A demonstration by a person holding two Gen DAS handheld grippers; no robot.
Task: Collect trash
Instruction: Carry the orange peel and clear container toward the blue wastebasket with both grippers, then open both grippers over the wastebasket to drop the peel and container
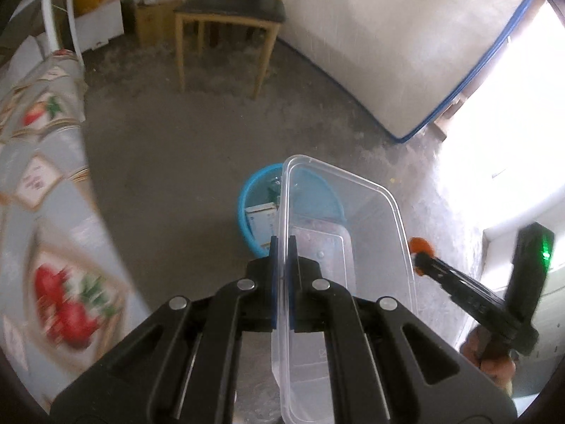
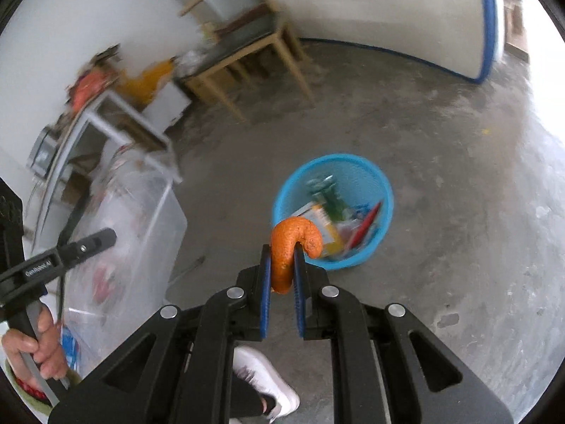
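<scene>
Two loads: left tool [image 1: 282, 247] pinches the clear container [image 1: 348, 233], right tool [image 2: 282, 258] clamps orange peel [image 2: 287, 243]; I centre both above the blue bin [image 2: 374, 180] before releasing.

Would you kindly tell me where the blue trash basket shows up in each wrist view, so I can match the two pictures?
Left wrist view: the blue trash basket sits at centre, partly hidden behind the clear plastic container held by the left gripper.
Right wrist view: the basket lies right of centre, just beyond the orange peel in the right gripper.
Shared landmark: the wooden chair.
</scene>
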